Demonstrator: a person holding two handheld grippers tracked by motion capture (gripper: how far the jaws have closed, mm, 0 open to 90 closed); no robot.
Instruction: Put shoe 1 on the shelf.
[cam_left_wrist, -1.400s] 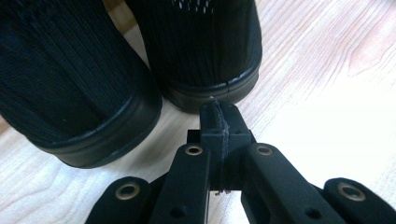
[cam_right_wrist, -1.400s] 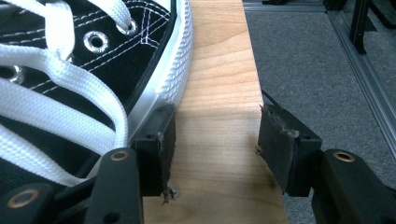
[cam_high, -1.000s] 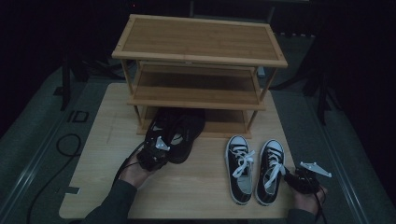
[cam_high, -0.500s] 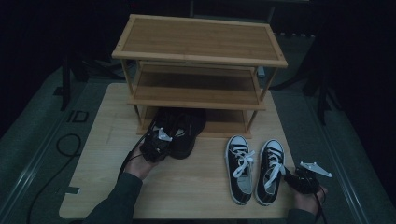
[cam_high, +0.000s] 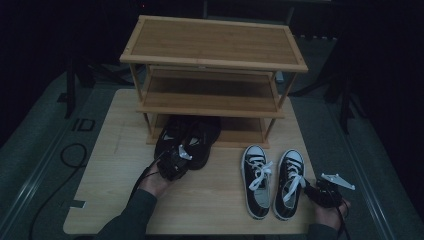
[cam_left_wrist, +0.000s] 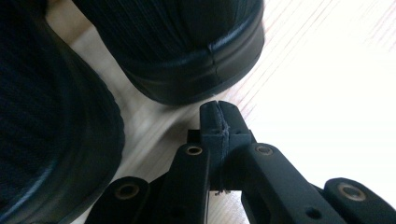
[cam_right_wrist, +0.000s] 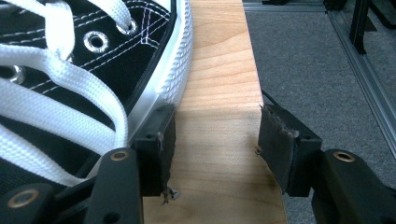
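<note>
A pair of black shoes (cam_high: 189, 136) lies toes-first under the lowest shelf of a wooden shoe rack (cam_high: 212, 60). My left gripper (cam_high: 172, 162) sits just behind their heels. Its jaws are pressed together with nothing between them (cam_left_wrist: 218, 122), right at the heel of one black shoe (cam_left_wrist: 187, 51); the other heel (cam_left_wrist: 46, 140) is to its left. A pair of black-and-white sneakers (cam_high: 272, 180) lies at the board's front right. My right gripper (cam_high: 320, 192) is beside the right sneaker (cam_right_wrist: 70, 70), open (cam_right_wrist: 217, 144), one pad (cam_right_wrist: 159, 149) against the sole's rim.
The wooden board (cam_high: 115, 150) holds the rack and shoes; its right edge (cam_right_wrist: 254, 93) runs close by my right gripper, with grey carpet (cam_right_wrist: 317, 70) beyond. A black cable (cam_high: 70, 155) loops on the floor at the left. Dark stands rise at both sides.
The left gripper pushed forward at the black shoes' heels and the pair slid a little farther under the rack. The right gripper and the sneakers have stayed put.
</note>
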